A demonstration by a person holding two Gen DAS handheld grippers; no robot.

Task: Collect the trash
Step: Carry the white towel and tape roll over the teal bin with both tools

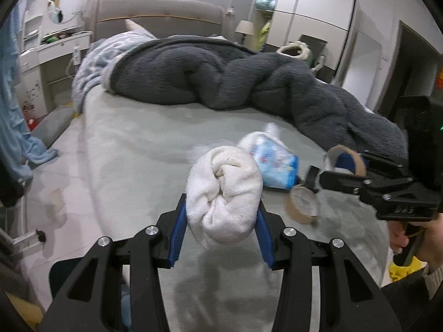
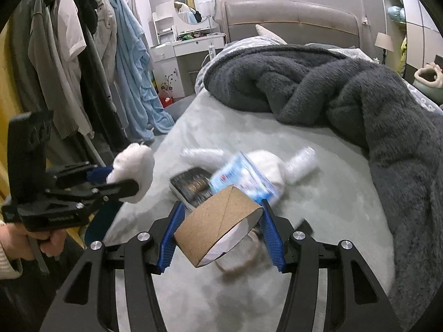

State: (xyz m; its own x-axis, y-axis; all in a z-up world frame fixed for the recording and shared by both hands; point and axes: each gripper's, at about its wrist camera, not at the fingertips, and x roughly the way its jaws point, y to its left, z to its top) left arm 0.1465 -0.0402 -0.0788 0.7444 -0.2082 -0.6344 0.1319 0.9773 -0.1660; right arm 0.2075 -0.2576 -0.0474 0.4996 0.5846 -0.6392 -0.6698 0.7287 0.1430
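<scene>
Left tongs (image 1: 221, 221) clamp a rolled white sock (image 1: 224, 199); right tongs (image 2: 221, 238) clamp a brown cardboard tube (image 2: 218, 227). Both seem lifted off the bed (image 2: 318, 207); next, probably carrying them to a bin.

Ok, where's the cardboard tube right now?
The cardboard tube is clamped in the right hand-held gripper, lifted above the bed, just in front of the blue tissue pack and a tape ring lying below.

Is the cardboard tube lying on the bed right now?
No, the cardboard tube is clamped between the right gripper fingers, lifted above the bed.
</scene>
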